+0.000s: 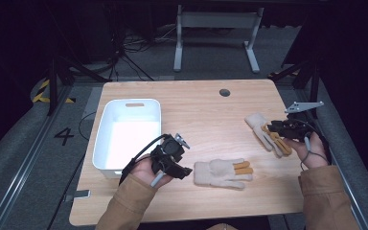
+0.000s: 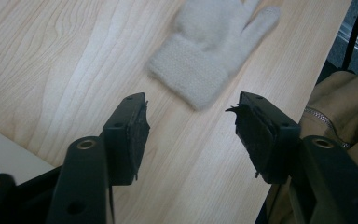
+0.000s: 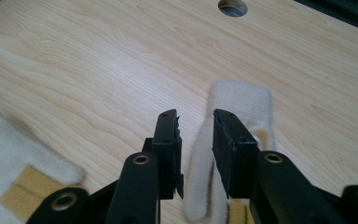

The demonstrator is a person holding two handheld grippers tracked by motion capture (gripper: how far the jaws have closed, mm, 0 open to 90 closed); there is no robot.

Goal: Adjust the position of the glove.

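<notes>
Two cream knit gloves with tan finger patches lie on the wooden table [image 1: 206, 115]. The near glove [image 1: 220, 173] [image 2: 205, 51] lies flat, cuff toward my left gripper [image 1: 188, 157] [image 2: 191, 121]. That gripper is open and hovers just short of the cuff, with only bare wood between its jaws. The far glove [image 1: 261, 127] [image 3: 242, 100] lies at the right side with its cuff pointing away. My right gripper [image 1: 274, 129] [image 3: 196, 119] sits over its finger end, jaws drawn narrow, and a strip of the cream fabric fills the gap between the pads.
A white plastic bin [image 1: 103, 143] [image 2: 0, 154] stands at the table's left, just behind my left hand. A round cable hole [image 1: 224, 92] [image 3: 232, 7] is near the far edge. The near glove's tan fingertips [image 3: 14, 186] lie to one side of my right gripper.
</notes>
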